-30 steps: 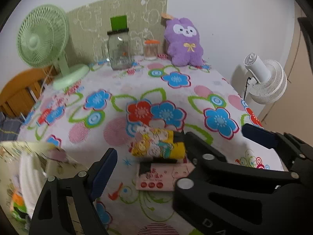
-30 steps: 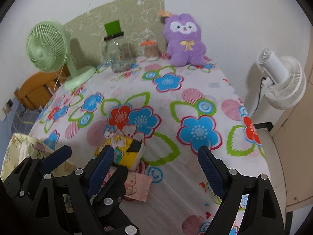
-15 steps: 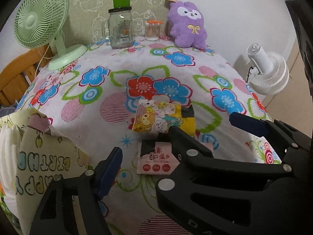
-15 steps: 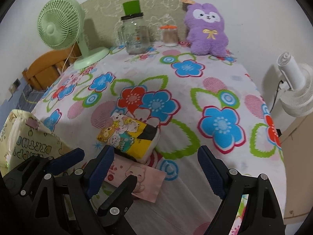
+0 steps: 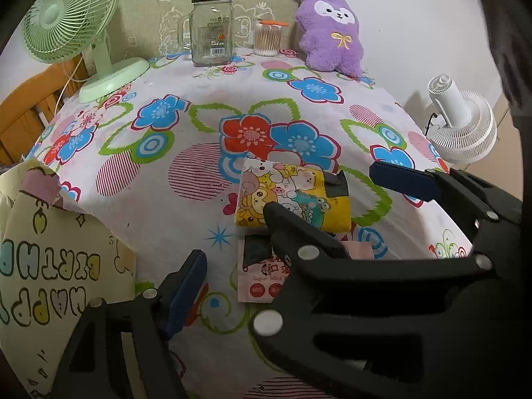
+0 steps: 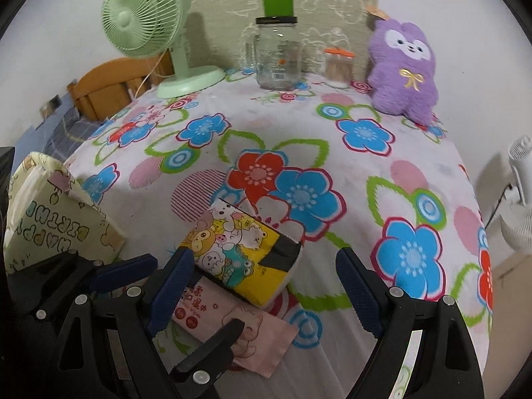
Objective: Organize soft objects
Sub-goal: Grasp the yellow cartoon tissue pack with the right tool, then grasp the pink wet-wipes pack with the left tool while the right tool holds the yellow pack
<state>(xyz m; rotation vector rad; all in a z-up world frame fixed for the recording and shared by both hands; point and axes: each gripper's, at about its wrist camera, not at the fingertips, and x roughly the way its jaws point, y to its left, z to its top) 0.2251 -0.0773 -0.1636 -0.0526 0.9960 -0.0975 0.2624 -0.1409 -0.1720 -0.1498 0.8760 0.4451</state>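
Observation:
A yellow cartoon-print tissue pack (image 5: 292,196) (image 6: 246,252) lies on the flowered tablecloth (image 5: 186,219), partly on top of a flat pink wipes pack (image 5: 259,282) (image 6: 212,309). My right gripper (image 6: 264,256) (image 5: 322,189) hovers open with the yellow pack between its blue pads, which do not touch it. My left gripper (image 5: 266,279) (image 6: 193,292) crosses it from the left, jaws opening over the pink pack and gripping nothing. Its right finger is hidden in the left wrist view. A purple plush (image 5: 332,36) (image 6: 404,66) sits at the table's far edge.
A cream "Happy Birthday" gift bag (image 5: 60,266) (image 6: 50,229) stands open at the table's near left. At the back are a green fan (image 5: 66,16), a glass jar mug (image 5: 211,40) and a cotton-swab jar (image 5: 267,38). A white fan (image 5: 462,123) stands beyond the right edge.
Both grippers have dropped closer to the two packs and tilted down. The right one rolled, so the yellow pack now lies between its fingers. The left jaws narrowed, then widened slightly.

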